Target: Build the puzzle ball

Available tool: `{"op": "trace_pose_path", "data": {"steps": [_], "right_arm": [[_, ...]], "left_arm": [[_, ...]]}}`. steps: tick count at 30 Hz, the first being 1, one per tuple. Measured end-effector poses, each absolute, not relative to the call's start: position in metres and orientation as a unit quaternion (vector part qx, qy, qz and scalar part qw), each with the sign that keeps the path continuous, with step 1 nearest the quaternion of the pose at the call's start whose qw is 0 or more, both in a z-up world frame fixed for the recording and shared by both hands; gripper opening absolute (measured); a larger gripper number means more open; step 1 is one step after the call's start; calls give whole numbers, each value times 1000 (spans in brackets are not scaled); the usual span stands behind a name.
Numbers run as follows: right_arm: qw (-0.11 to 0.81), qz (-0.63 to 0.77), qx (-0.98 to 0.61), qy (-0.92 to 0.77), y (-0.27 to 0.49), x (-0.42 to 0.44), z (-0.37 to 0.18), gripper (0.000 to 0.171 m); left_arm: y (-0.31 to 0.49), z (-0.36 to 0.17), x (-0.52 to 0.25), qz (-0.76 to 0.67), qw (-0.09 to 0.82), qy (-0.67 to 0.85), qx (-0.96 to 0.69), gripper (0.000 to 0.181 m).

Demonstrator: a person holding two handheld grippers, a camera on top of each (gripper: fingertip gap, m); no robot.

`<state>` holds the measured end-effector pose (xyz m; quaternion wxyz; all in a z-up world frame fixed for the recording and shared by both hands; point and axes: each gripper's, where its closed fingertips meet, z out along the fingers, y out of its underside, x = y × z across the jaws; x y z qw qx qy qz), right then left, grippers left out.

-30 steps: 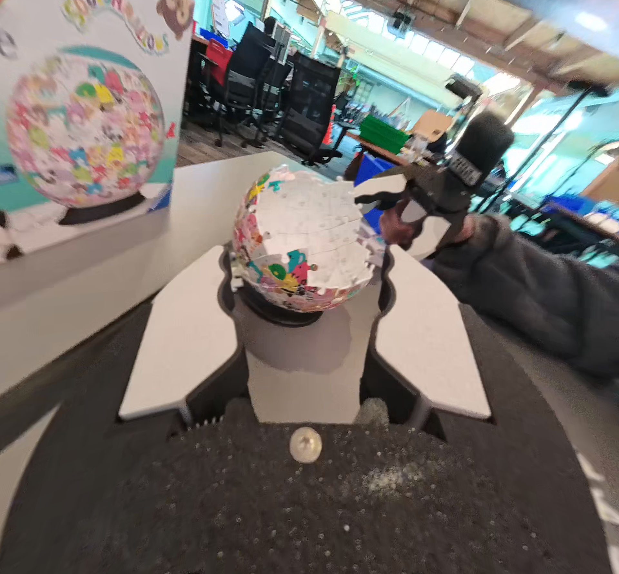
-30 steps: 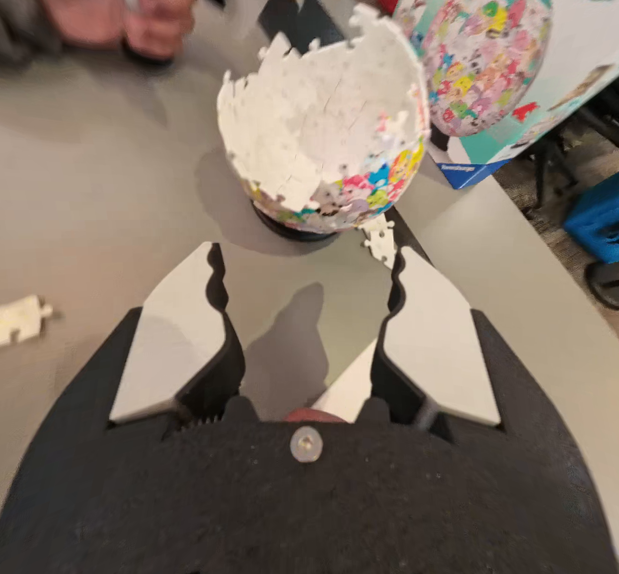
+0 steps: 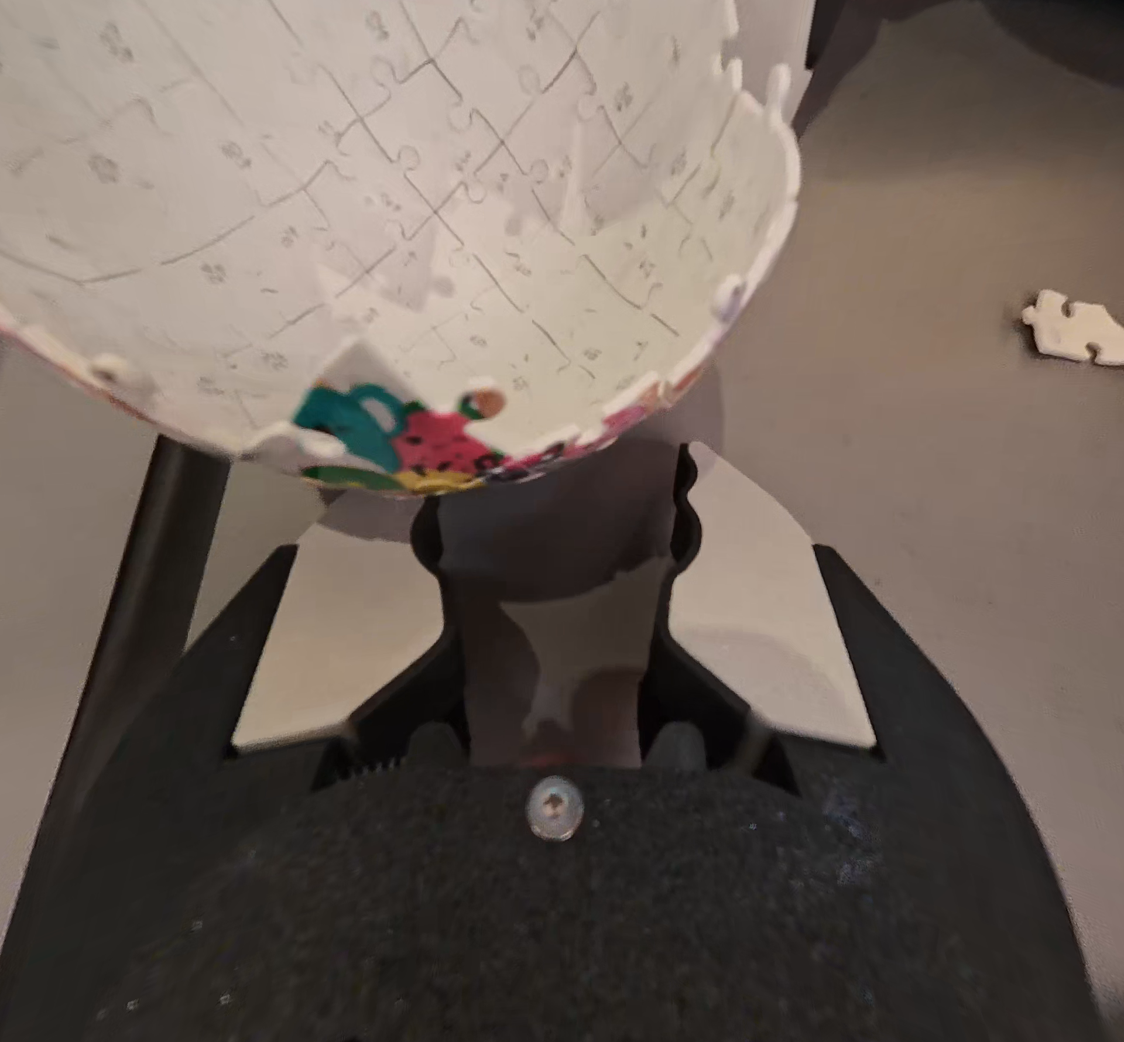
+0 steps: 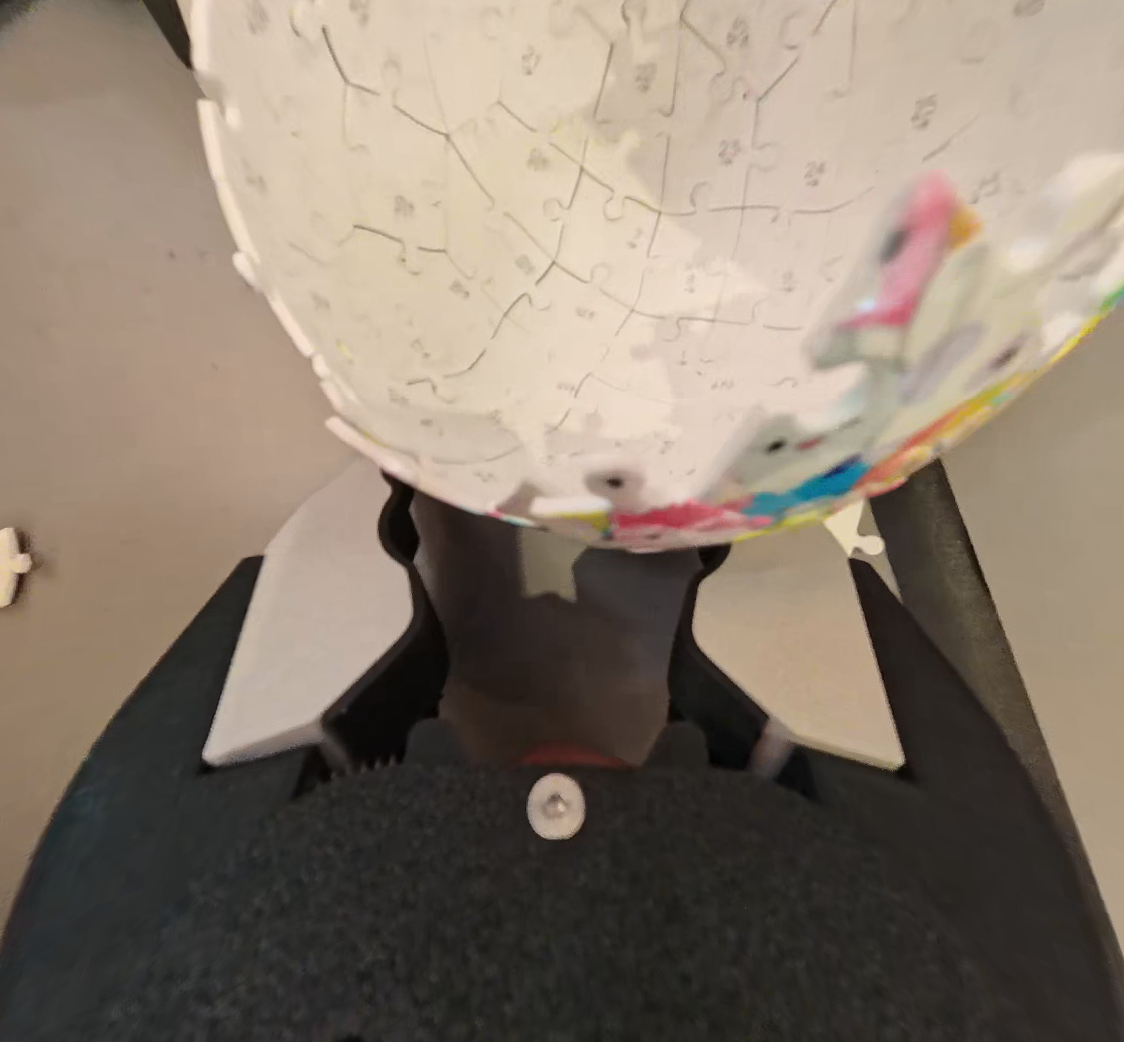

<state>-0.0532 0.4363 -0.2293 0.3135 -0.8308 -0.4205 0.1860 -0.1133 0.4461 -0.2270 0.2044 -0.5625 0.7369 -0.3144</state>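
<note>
Both tools have closed in on the puzzle ball since the earlier frames; the ball, formerly small at mid-frame, now fills the upper part of each view, and the picture box and room behind it have dropped out of sight.

Grey surface (image 3: 949, 496): runs down the right side of the left wrist view and the left side of the right wrist view.

Puzzle ball (image 3: 377, 161): an unfinished shell with a jagged open rim. Its white inner face, crossed by piece seams, occupies the upper left of the left wrist view. A band of coloured print shows along its lower edge at centre. In the right wrist view the ball (image 4: 578, 210) fills the upper centre and right, with blurred coloured print at the right and bottom edge.

Left tool (image 3: 556, 502): fingers spread apart, released, nothing between them. Its tips lie just below the ball's lower edge; contact cannot be confirmed.

Right tool (image 4: 556, 526): fingers likewise apart and empty, tips just under the ball. The right tip is partly hidden by the shell.

Loose pieces: one white piece (image 3: 1073, 334) lies on the surface at the right edge of the left wrist view, well apart from the ball. Another (image 4: 12, 566) sits at the left edge of the right wrist view. A third (image 4: 854, 535) shows just below the ball, lower right.
</note>
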Motion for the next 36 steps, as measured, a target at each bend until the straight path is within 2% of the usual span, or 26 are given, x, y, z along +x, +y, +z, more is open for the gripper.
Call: {"op": "trace_pose_path", "data": {"steps": [5, 17, 30, 36], "right_arm": [[298, 187, -831, -431, 422, -61, -230, 94], [263, 183, -834, -450, 358, -98, -229, 92], [221, 204, -827, -474, 281, -157, -227, 94], [229, 209, -823, -475, 251, -173, -227, 94]], "left_arm": [[433, -227, -120, -314, 198, 738, -563, 84], [370, -228, -161, -295, 191, 746, -566, 79], [292, -225, -223, -287, 141, 756, -571, 76], [260, -224, -240, -281, 135, 762, -567, 76]]}}
